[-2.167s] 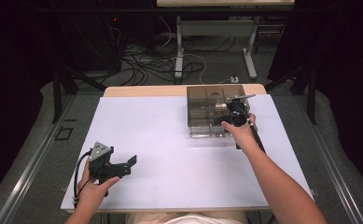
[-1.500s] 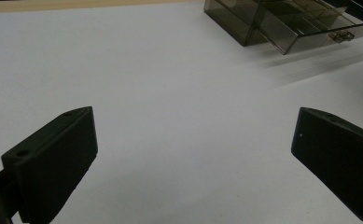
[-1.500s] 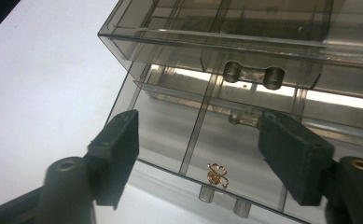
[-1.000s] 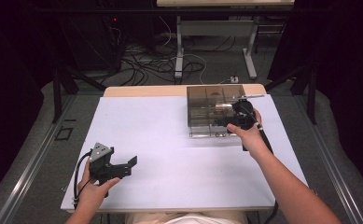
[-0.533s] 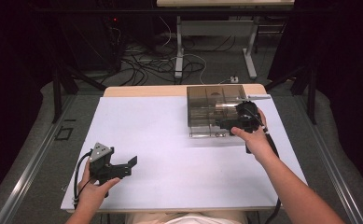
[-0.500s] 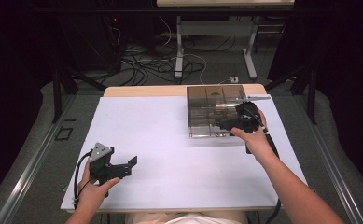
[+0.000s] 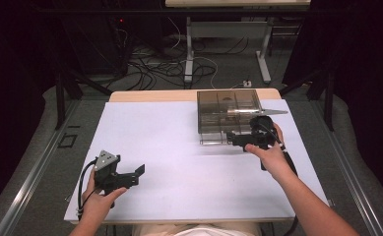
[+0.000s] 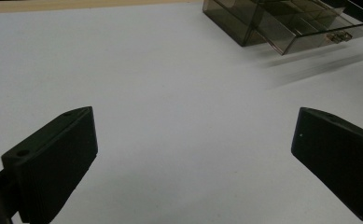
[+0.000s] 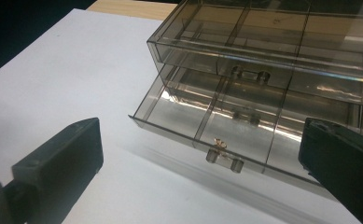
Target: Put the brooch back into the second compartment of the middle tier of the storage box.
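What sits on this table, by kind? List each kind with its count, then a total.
Grippers: 2, the left gripper and the right gripper, each held in a hand, both open
Smoky clear drawer boxes: 1, the drawer box, its bottom drawer pulled out
White table covers: 1, the white sheet
Total: 4
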Demonstrator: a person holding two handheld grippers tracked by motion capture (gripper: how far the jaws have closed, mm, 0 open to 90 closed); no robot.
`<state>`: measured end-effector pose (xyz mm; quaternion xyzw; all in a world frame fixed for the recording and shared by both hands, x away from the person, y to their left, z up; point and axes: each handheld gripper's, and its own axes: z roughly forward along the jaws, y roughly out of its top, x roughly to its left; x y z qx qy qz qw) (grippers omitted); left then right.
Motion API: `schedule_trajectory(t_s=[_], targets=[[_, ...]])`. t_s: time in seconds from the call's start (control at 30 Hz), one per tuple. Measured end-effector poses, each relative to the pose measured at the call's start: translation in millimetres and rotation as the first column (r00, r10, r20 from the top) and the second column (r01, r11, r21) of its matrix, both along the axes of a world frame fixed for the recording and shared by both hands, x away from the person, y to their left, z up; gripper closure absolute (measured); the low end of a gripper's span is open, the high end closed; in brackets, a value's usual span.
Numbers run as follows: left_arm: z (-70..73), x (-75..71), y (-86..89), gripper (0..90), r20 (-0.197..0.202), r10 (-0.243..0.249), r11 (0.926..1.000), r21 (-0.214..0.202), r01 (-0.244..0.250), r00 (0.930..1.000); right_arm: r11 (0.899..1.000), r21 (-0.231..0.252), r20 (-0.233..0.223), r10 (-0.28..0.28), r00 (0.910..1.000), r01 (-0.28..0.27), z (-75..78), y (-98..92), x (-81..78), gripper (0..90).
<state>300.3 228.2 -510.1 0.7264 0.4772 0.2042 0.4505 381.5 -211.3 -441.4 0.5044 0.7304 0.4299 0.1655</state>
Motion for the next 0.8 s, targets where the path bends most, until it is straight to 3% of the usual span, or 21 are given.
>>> schedule_trajectory(t_s=[0.4, 0.8], targets=[[0.2, -0.2, -0.4, 0.3, 0.0, 0.001, 1.0, 0.0, -0.001, 1.0, 1.0, 0.016, -0.016, 0.004, 0.9999, -0.004, -16.4, -13.7, -25.0, 0.0], [-0.2, -0.1, -1.1, 0.3, 0.002, 0.004, 1.0, -0.002, -0.004, 1.0, 1.0, -0.002, -0.012, -0.014, 0.9998, 0.014, -36.9, -23.8, -44.6, 0.0]])
